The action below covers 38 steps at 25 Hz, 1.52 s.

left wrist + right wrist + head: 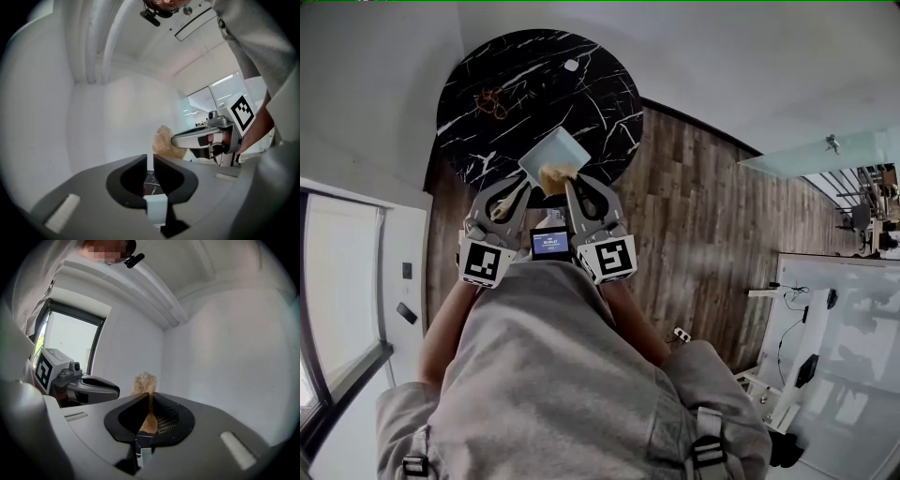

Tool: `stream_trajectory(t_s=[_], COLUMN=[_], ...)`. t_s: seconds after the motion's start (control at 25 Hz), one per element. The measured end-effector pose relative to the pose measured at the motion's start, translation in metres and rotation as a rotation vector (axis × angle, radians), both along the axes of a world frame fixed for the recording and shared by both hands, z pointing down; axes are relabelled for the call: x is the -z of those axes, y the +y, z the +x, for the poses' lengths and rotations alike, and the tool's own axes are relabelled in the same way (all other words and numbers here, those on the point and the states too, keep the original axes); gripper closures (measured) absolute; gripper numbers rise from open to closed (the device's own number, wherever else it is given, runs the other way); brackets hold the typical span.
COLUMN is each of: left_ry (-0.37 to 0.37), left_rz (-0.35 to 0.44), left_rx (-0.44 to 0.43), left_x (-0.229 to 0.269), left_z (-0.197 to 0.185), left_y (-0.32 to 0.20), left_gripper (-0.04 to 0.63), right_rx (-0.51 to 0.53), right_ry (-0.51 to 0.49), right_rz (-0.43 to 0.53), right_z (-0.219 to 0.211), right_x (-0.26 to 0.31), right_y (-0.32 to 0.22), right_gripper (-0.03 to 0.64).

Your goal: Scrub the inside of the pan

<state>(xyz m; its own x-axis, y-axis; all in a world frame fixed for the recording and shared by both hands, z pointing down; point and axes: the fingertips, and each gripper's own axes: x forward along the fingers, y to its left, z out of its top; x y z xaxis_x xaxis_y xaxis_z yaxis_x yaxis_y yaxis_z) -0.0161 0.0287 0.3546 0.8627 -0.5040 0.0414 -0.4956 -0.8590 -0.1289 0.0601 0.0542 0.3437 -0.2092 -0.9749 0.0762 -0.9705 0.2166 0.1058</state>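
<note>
A pale blue square pan (pixel 553 148) stands tilted near the front edge of the round black marble table (pixel 534 70). My right gripper (pixel 570 184) is shut on a tan fibrous scrubber (pixel 555 176), which rests on the pan's near side. In the right gripper view the scrubber (pixel 145 382) sticks out past the closed jaws of the right gripper (pixel 150 397). My left gripper (pixel 523 185) is at the pan's near-left corner. Its jaws (pixel 150 159) stand a narrow slit apart, with marble showing through. Whether they pinch the rim is hidden. The scrubber (pixel 163 142) shows just right of it.
On the far side of the table lie a brownish tangle (pixel 492 101) and a small white piece (pixel 571 65). White walls close in behind and to the left of the table. Wooden floor (pixel 694 216) runs to the right. A small screen (pixel 549 245) sits between the grippers' marker cubes.
</note>
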Motion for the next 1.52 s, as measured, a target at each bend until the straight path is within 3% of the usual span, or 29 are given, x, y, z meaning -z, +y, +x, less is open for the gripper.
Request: stream_trajectory(t_s=[0.64,1.52], left_ry=[0.035,-0.009], left_rz=[-0.047,-0.055], left_rx=[0.007,-0.109], left_x=[0.005,-0.009], left_z=[-0.009,0.011], left_y=[0.023,0.064], left_gripper=[0.565,0.565], right_rx=[-0.029,-0.121], right_ry=[0.016,-0.012], right_rz=[0.012,-0.028], right_z=[0.009,0.018], right_x=[0.009,-0.009], right_y=[0.017,0.076], right_gripper=[0.574,0.575])
